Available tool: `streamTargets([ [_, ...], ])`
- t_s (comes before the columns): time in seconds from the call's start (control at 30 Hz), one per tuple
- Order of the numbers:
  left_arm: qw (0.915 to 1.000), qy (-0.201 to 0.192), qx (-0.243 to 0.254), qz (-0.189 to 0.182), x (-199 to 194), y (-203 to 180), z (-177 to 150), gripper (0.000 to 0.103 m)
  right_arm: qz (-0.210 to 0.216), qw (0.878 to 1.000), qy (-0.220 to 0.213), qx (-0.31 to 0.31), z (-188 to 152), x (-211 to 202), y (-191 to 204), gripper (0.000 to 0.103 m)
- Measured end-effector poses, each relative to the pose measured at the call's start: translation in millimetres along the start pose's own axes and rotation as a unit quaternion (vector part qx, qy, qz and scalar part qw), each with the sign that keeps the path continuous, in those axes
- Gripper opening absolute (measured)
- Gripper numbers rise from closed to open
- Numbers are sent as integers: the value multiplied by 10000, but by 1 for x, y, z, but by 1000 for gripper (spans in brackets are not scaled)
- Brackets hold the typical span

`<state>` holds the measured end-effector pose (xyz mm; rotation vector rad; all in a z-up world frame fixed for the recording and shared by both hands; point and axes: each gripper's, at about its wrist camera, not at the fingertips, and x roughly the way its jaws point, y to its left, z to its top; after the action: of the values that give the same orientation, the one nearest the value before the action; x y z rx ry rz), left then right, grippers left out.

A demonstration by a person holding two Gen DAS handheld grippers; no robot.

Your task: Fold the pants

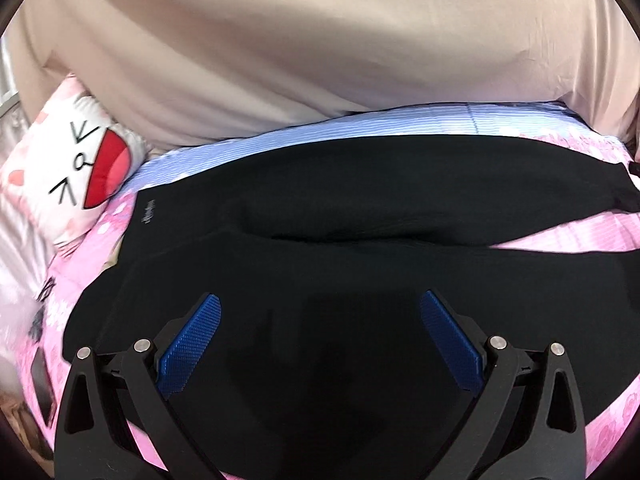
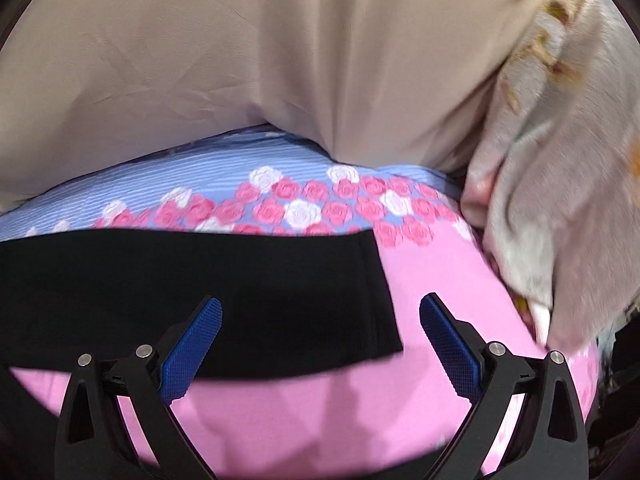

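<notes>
We see open pink bed sheet (image 2: 432, 264) right of the black pants (image 2: 192, 300). A big tan blanket (image 2: 240, 60) blocks the far side, and a cat pillow (image 1: 80, 160) blocks far left.

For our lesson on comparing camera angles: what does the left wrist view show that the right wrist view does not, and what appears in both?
Only the left wrist view shows the cartoon-face pillow and the gap between the two pant legs. Only the right wrist view shows the square end of the black pants and a grey patterned blanket. Both show the black pants, the pink rose bedsheet, a beige cover, and an open gripper: left gripper, right gripper.
</notes>
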<state>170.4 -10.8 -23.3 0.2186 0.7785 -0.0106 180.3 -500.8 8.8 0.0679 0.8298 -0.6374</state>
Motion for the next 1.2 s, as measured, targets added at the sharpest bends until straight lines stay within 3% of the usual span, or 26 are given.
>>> streamTargets([
  [0.1,9985,256,-294,-393,19,21,20,98,248,9992,300,126,21,39,-16,97],
  [0.17,9958,423,-633,-502,41,56,38,98,655,9950,605,440,29,65,-34,94],
  [0.23,9954,466,-817,-160,66,97,58,98,1206,9846,927,858,33,91,-50,81],
  [0.3,9940,520,-866,429,97,142,78,98,1381,9791,1178,915,32,109,-51,84],
  [0.37,9857,689,-1048,1125,126,186,92,98,1319,9831,1102,634,34,110,-43,84],
  [0.43,9798,763,-1217,1389,156,230,105,98,1103,9871,1129,265,35,113,-29,84],
  [0.5,9774,937,-1297,1379,188,263,112,98,1056,9882,1089,209,35,114,-23,79],
  [0.53,9741,1046,-1359,1474,201,275,114,98,1054,9883,1076,224,36,114,-22,70],
  [0.57,9729,1137,-1421,1423,212,282,114,98,1060,9883,1069,253,37,113,-21,53],
  [0.67,9710,1519,-1556,998,245,297,111,97,1358,9833,1114,483,42,112,-21,19],
  [0.73,9696,1637,-1709,623,255,298,106,85,1456,9810,1184,499,45,112,-16,13],
  [0.77,9694,1555,-1862,378,253,299,108,67,1416,9816,1190,467,46,110,-11,13],
  [0.8,9692,1544,-1909,175,250,298,111,58,1348,9832,1155,435,47,108,-7,13],
  [0.83,9693,1538,-1917,-11,247,297,113,29,1348,9839,1079,454,49,104,-3,13],
  [0.87,9681,1541,-1957,-284,243,296,115,17,1371,9843,991,503,51,98,-2,13],
  [0.9,9687,1479,-1967,-336,232,293,117,15,1399,9844,917,545,52,93,-3,13],
  [0.93,9722,1371,-1880,-280,222,291,119,4,1478,9843,763,598,55,82,-5,13],
  [1.03,9828,851,-1627,-210,173,290,123,4,1621,9838,429,641,59,50,-13,12],
  [1.2,9830,111,-1712,-655,62,300,101,4,1927,9801,-175,452,52,-26,-25,12],
])
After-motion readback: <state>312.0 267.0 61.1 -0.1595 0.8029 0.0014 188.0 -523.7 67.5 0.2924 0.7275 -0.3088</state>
